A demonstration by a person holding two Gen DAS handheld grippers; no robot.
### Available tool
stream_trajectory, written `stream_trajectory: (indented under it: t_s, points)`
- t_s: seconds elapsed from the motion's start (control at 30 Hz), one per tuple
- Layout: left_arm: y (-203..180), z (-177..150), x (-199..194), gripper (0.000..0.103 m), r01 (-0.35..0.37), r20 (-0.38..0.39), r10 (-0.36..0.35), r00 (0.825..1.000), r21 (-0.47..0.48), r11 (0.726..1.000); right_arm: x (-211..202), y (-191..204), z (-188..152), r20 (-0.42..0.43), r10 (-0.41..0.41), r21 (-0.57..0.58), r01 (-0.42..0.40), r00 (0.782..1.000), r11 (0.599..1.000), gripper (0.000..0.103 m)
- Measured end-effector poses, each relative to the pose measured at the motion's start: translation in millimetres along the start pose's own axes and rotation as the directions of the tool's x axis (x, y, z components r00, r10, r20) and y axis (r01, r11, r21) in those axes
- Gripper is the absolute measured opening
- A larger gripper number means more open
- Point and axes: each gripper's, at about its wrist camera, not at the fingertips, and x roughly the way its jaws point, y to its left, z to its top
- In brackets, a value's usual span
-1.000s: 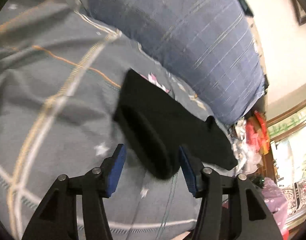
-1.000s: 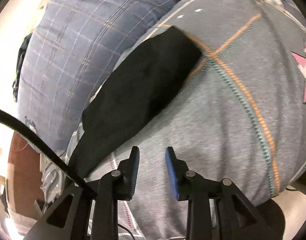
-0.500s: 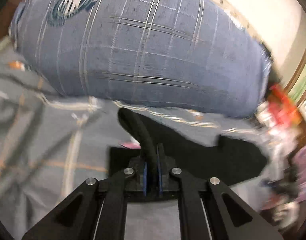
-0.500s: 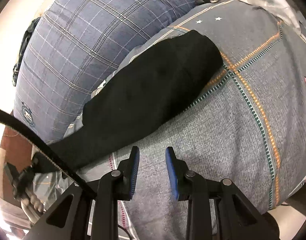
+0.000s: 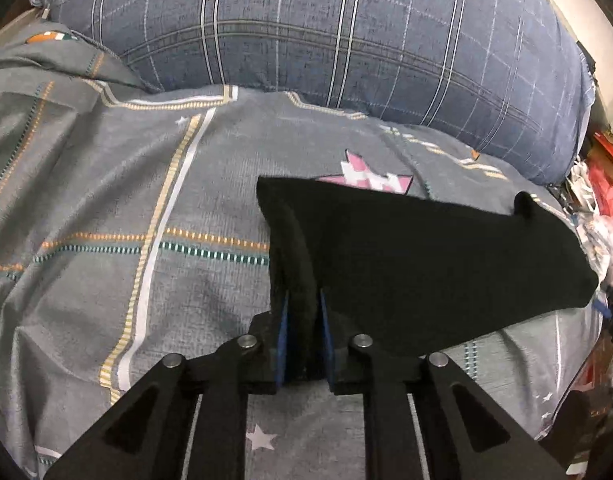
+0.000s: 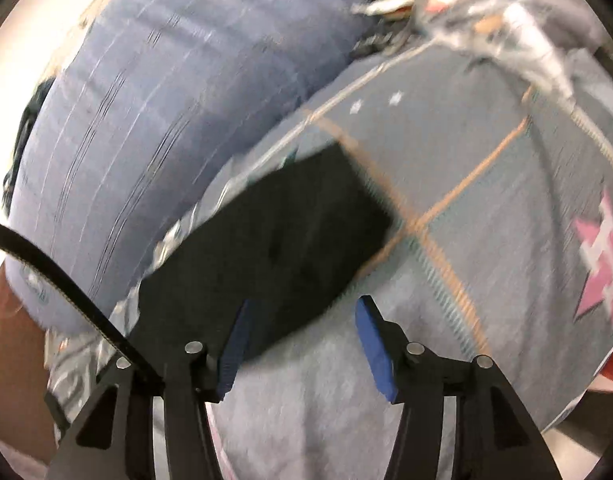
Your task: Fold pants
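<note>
The black pants [image 5: 418,264] lie folded in a long strip on the grey patterned bedspread [image 5: 106,208]. My left gripper [image 5: 303,308] is shut on the strip's near left edge, with a thick fold of black cloth between the blue pads. In the right wrist view, which is motion-blurred, the pants [image 6: 274,248] run from lower left to upper right. My right gripper [image 6: 302,320] is open, its left pad at the cloth's near edge, with nothing held.
A large blue plaid pillow [image 5: 338,36] lies along the far side of the bed and shows in the right wrist view [image 6: 154,136]. Plastic bags and red clutter [image 5: 602,200] sit past the bed's right end. A pink star print [image 6: 602,256] marks the bedspread.
My left gripper closed on the pants' edge and now holds it. My right gripper opened wider and moved closer to the pants' near edge.
</note>
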Motion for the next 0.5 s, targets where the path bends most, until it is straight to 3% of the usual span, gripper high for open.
stream_trajectory:
  t_s: [0.17,0.2,0.27,0.33,0.4,0.5]
  points:
    - [3.9,-3.9,0.0,0.015,0.016,0.019,-0.015,1.0,-0.025,1.0,13.7,-2.0,24.6,0.026,-0.087,-0.002,0.087,0.996,0.996,0.062]
    - [5.2,-3.5,0.5,0.015,0.021,0.018,-0.02,1.0,-0.033,0.999,20.7,0.4,28.6,0.013,-0.104,-0.013,0.104,0.995,0.994,0.069]
    - [6.8,-3.0,1.0,0.015,0.025,0.018,-0.024,1.0,-0.043,0.999,40.7,-0.4,35.3,-0.05,-0.138,-0.04,0.136,0.989,0.99,0.068]
    - [6.2,-4.1,-0.3,0.015,0.018,0.022,-0.017,1.0,-0.034,0.999,50.4,2.5,38.7,-0.096,-0.122,-0.067,0.116,0.988,0.991,0.024]
    - [3.6,-5.8,-0.6,0.016,0.003,0.031,-0.002,1.0,-0.015,1.0,43.8,16.6,46.0,-0.062,-0.133,-0.132,0.124,0.989,0.984,0.017]
    - [0.2,-7.3,0.3,0.016,-0.021,0.046,0.021,0.999,0.006,1.0,23.9,34.0,54.5,0.02,-0.082,-0.173,0.084,0.996,0.981,0.016]
